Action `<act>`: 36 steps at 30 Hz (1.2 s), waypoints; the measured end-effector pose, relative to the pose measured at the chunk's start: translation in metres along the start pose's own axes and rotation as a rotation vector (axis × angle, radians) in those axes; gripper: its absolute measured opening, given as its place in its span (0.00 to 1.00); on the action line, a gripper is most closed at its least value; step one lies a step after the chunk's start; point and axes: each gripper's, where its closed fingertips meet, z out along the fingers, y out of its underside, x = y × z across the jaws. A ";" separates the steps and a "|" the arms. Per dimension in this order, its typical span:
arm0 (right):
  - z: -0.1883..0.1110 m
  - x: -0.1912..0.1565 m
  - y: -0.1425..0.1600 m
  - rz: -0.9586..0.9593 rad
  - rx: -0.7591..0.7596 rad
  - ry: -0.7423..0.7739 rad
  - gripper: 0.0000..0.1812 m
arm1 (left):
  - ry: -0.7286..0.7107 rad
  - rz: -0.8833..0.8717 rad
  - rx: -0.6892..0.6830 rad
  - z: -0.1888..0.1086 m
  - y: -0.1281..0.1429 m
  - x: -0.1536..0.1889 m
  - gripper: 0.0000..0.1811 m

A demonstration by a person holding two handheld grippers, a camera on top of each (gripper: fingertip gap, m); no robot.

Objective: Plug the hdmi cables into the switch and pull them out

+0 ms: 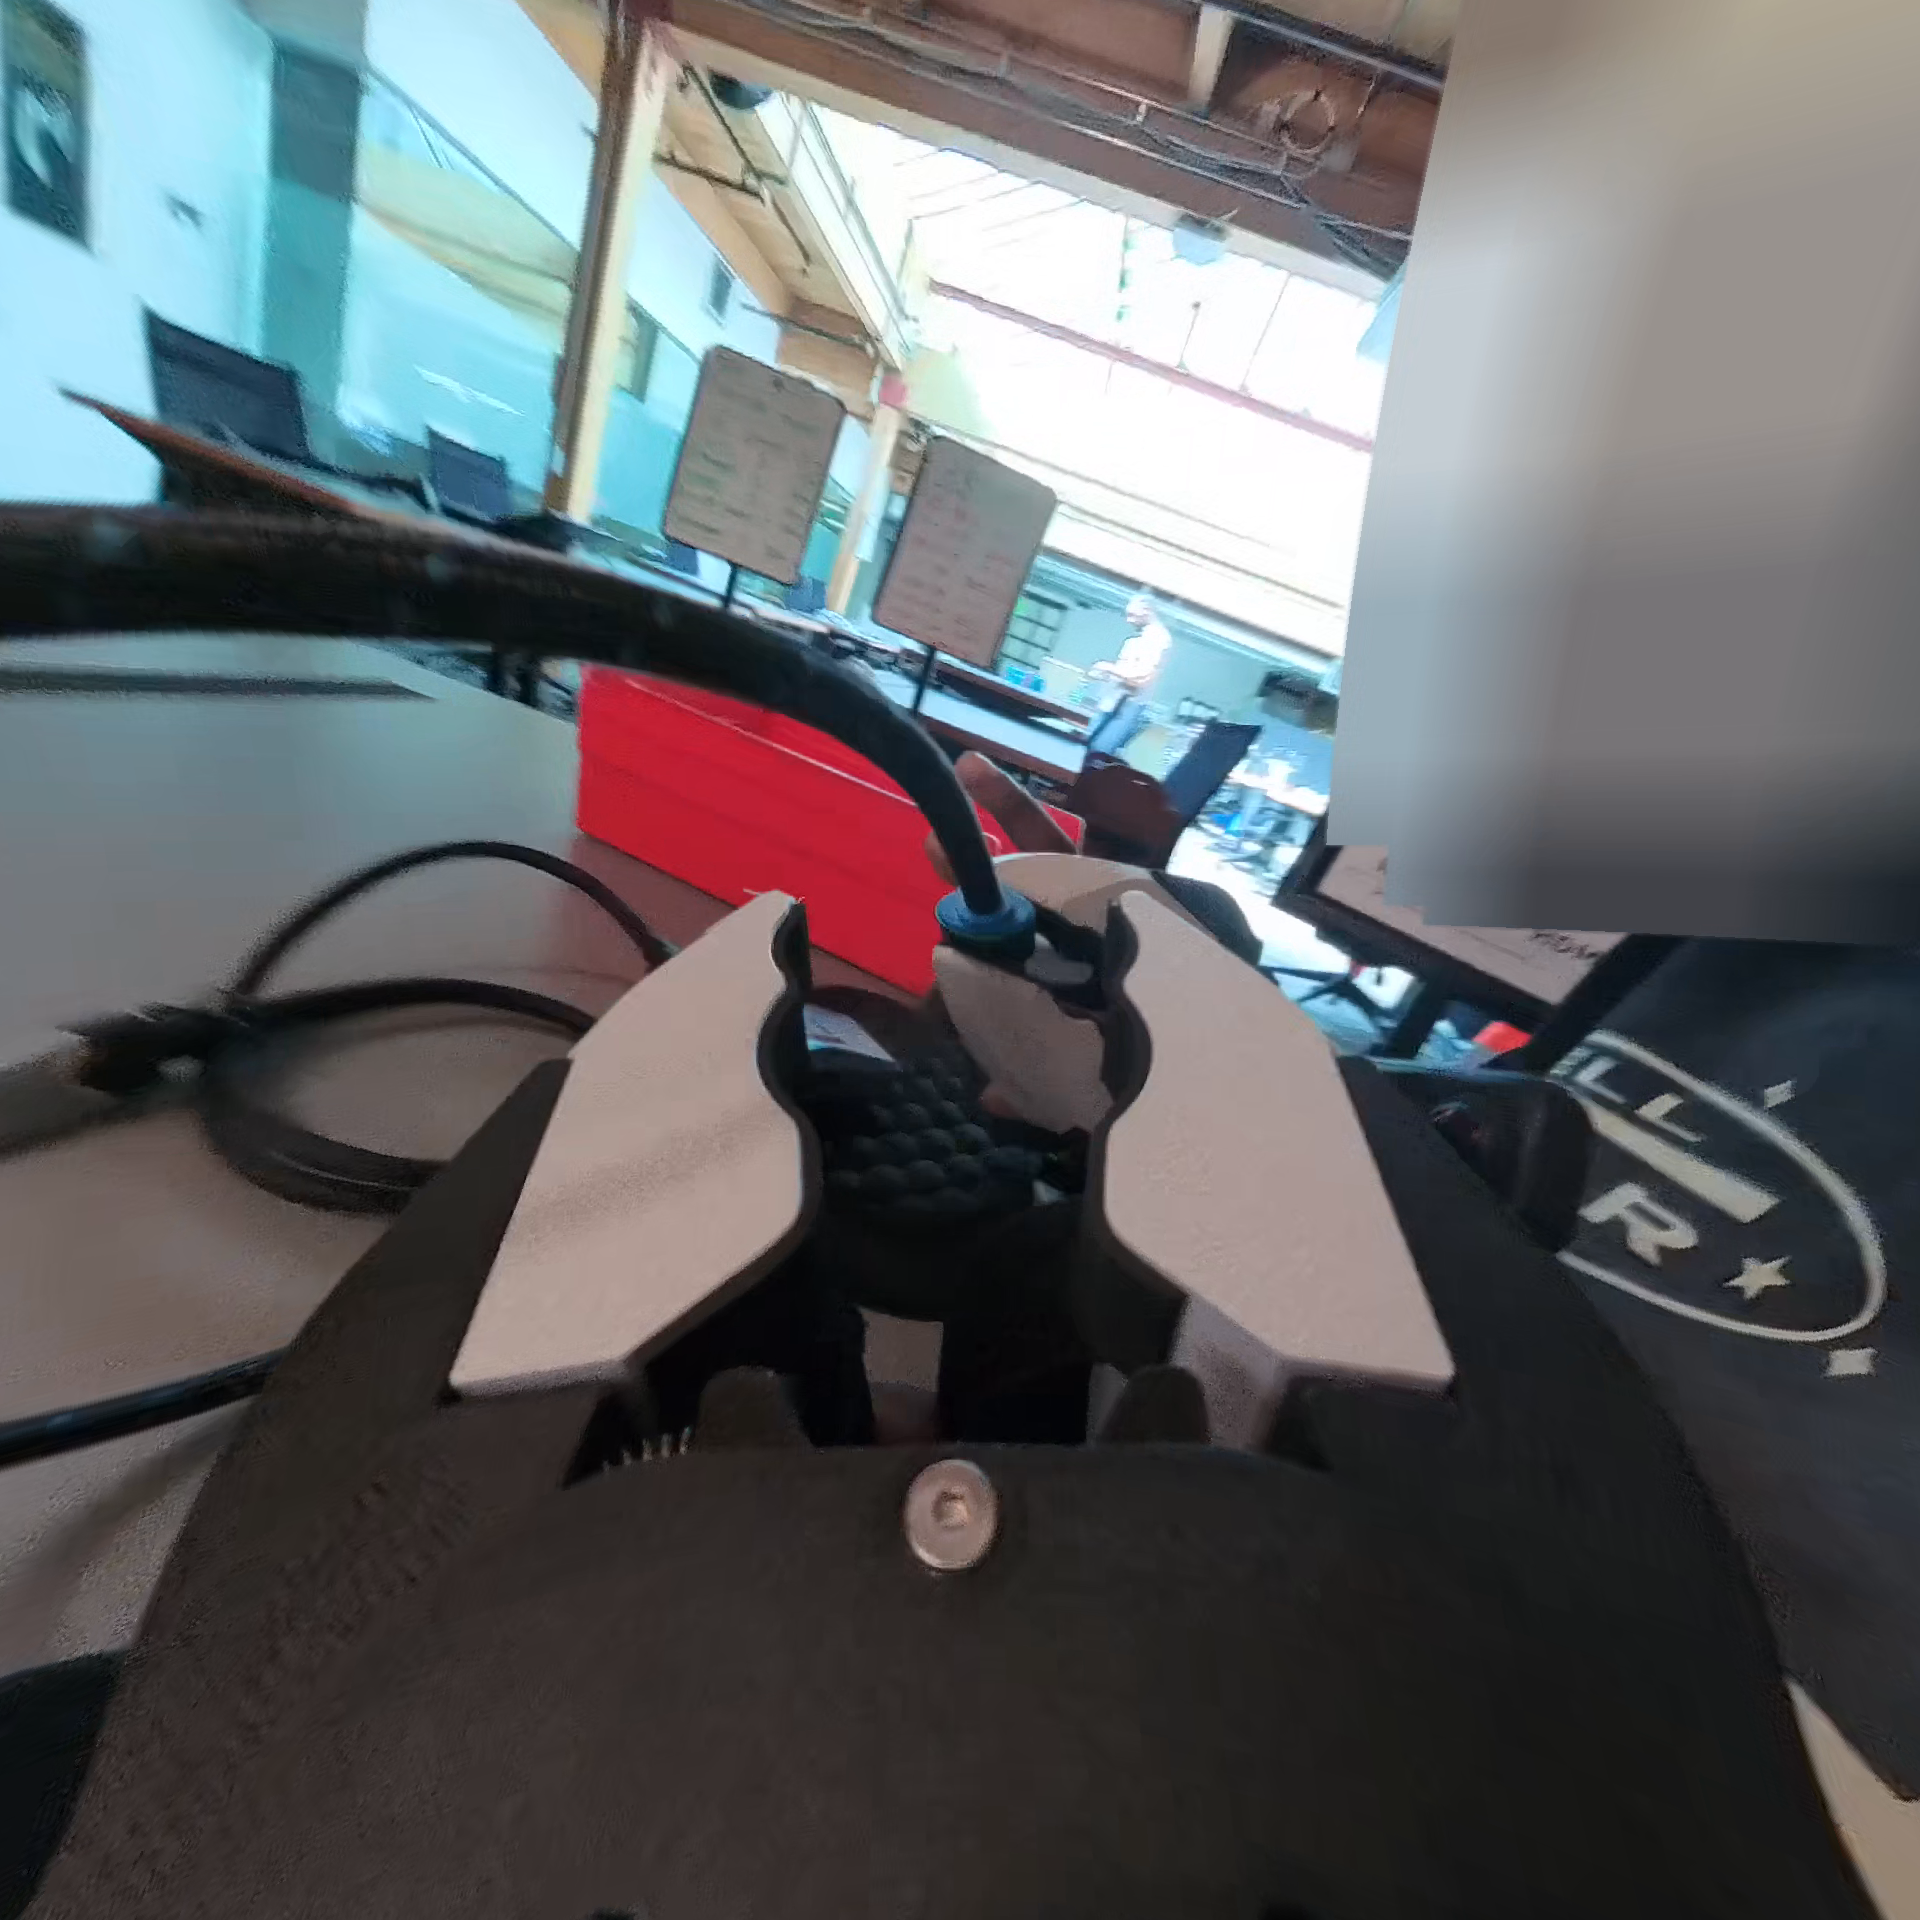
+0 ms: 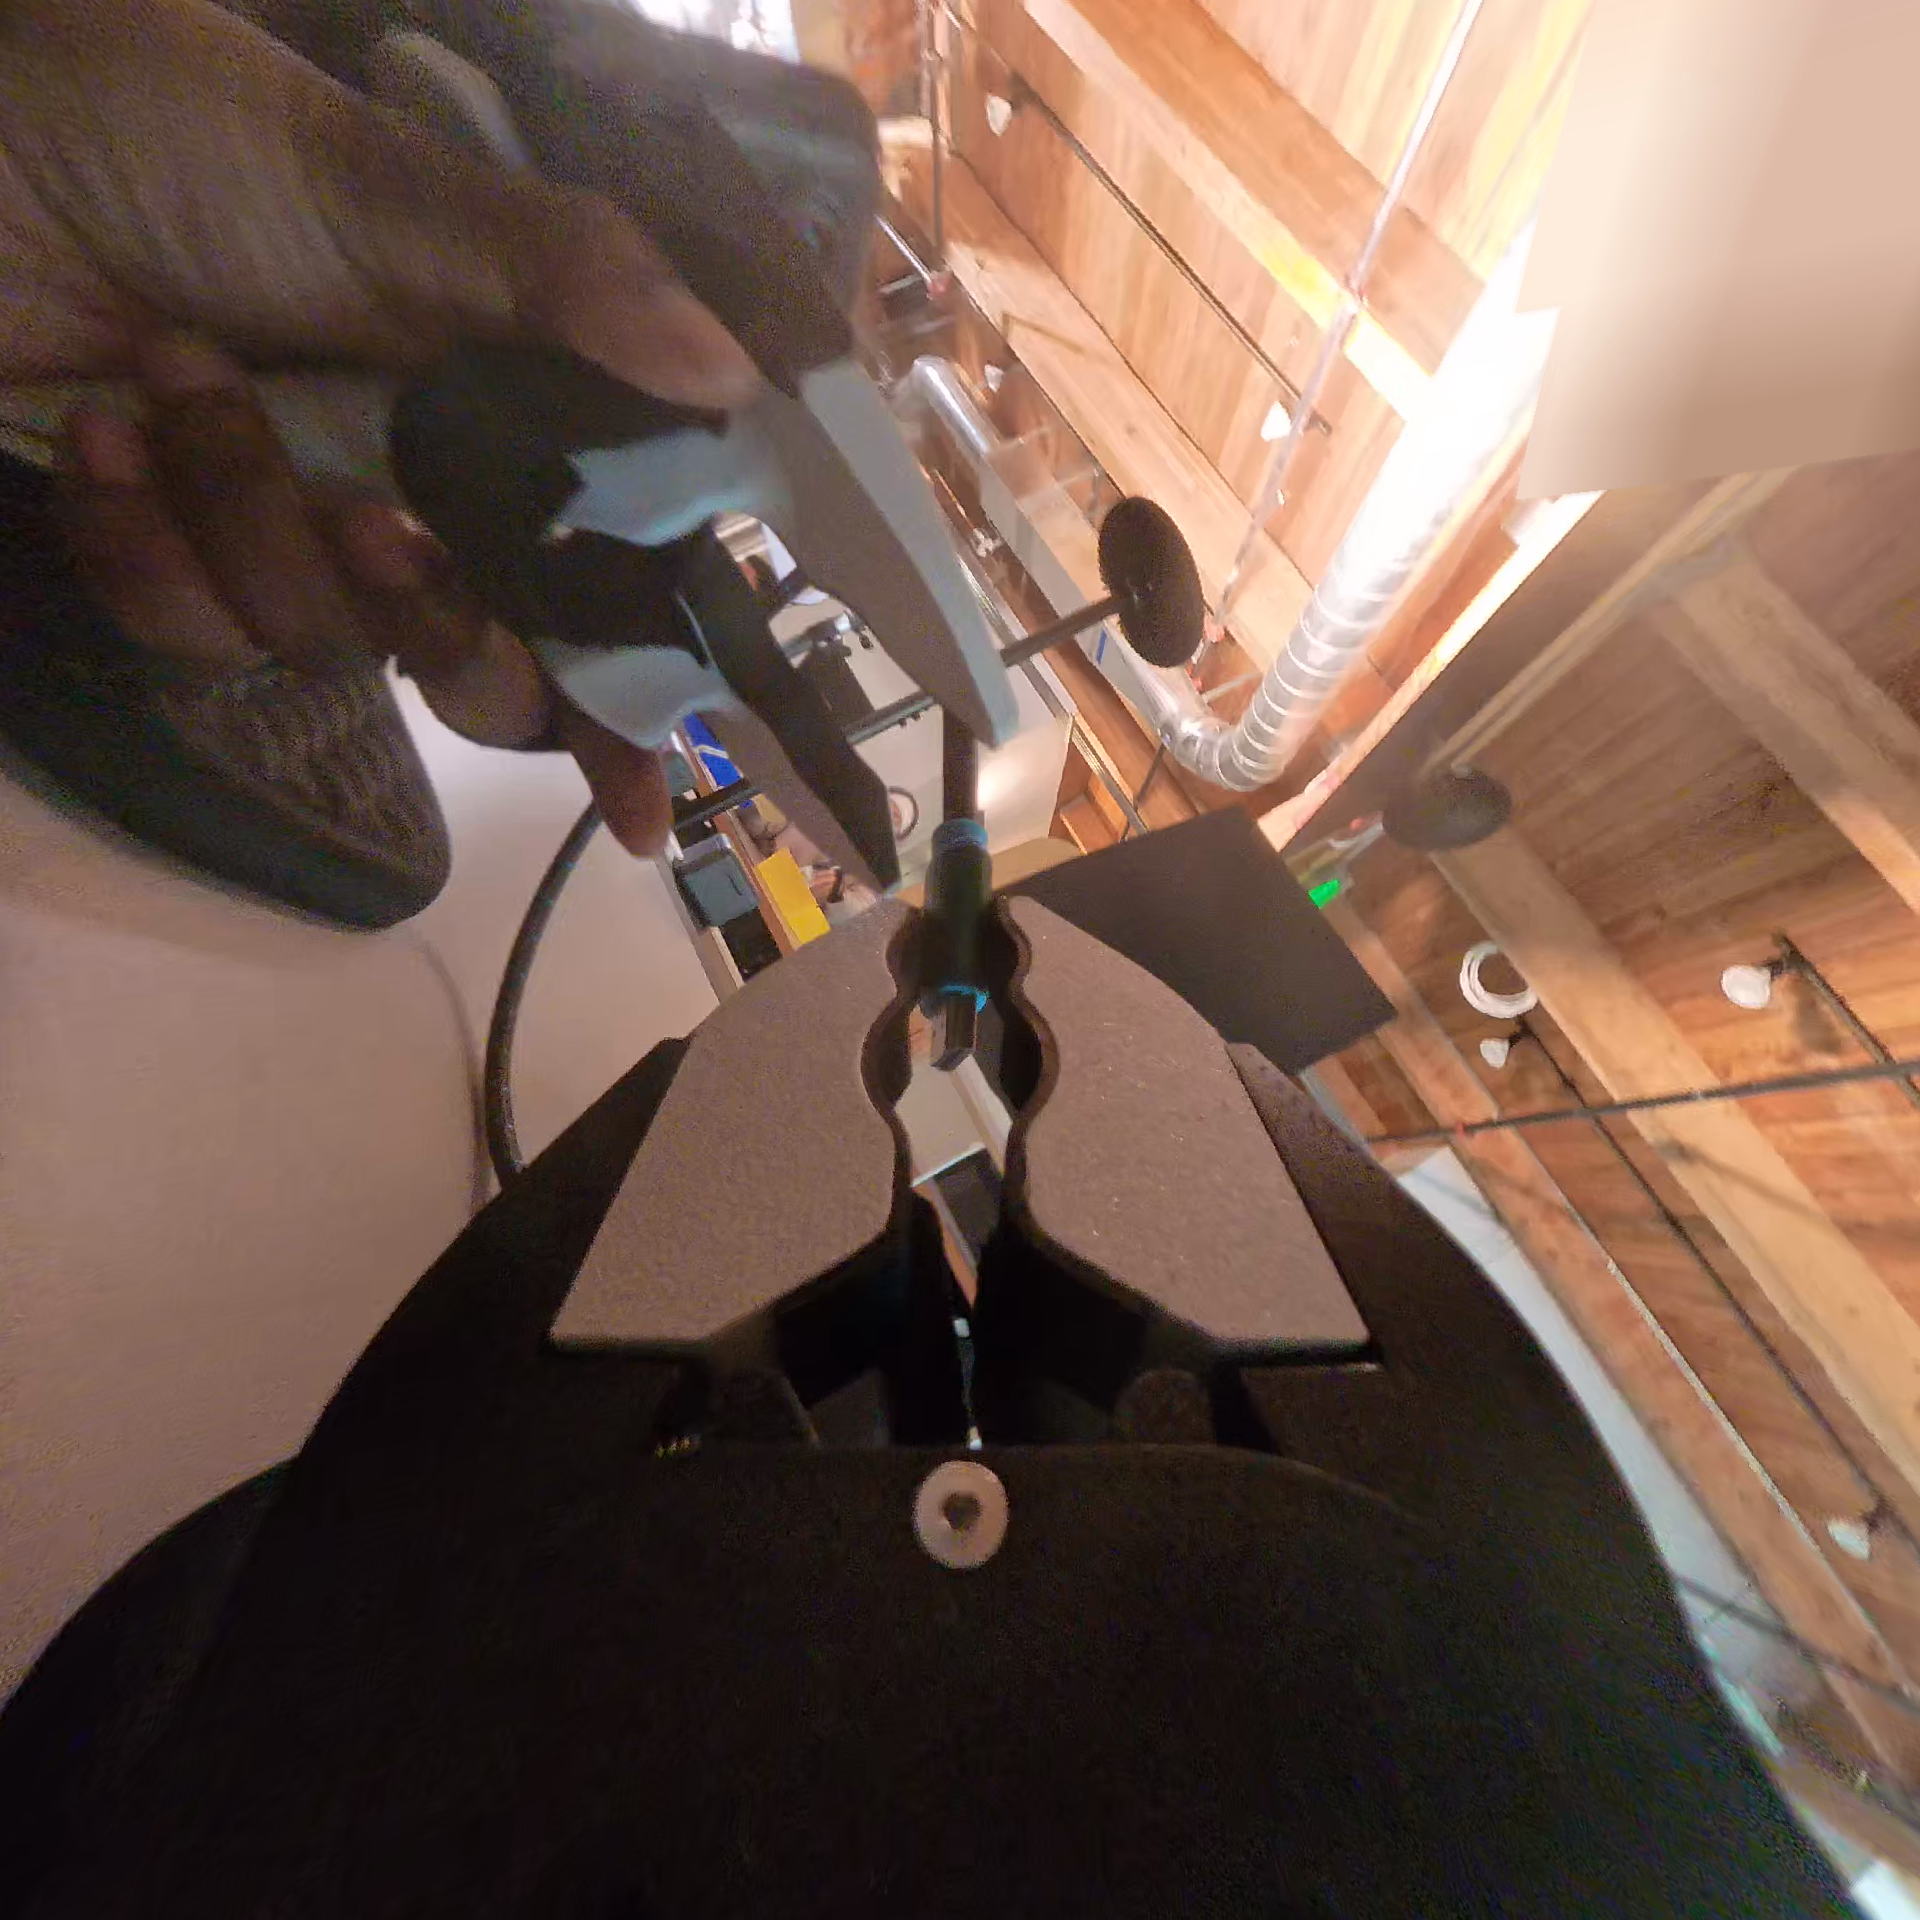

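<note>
Left wrist view showed a pale table (image 1: pixel 208 790) bearing a red box (image 1: pixel 748 810) in a wood-beamed hall, left gripper (image 1: pixel 956 966) spread, right gripper (image 2: pixel 956 940) pinching the HDMI plug (image 2: pixel 954 977).

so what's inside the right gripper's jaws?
The right gripper is shut on an HDMI plug: black body, blue rings, metal tip pointing back toward the camera. Its cable loops off left. The switch isn't visible here.

Brown table (image 1: pixel 665 914), red box (image 1: pixel 748 810) and coiled black cable (image 1: pixel 312 1091) on it
</note>
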 end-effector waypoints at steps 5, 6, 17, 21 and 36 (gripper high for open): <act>-0.001 -0.010 -0.005 -0.082 0.021 -0.037 0.07 | 0.063 -0.045 -0.117 0.007 0.022 0.008 0.20; -0.001 -0.011 -0.005 -0.087 0.024 -0.045 0.07 | 0.066 -0.037 -0.125 0.007 0.024 0.010 0.17; -0.005 -0.016 -0.006 -0.055 0.053 -0.107 0.07 | 0.068 -0.033 -0.158 0.006 0.032 0.012 0.11; -0.007 -0.008 -0.012 0.187 0.128 -0.135 0.15 | 0.109 -0.048 -0.129 0.005 0.028 0.019 0.11; -0.010 -0.008 -0.029 0.155 0.274 -0.373 0.06 | 0.224 -0.122 -0.096 0.002 0.023 0.035 0.11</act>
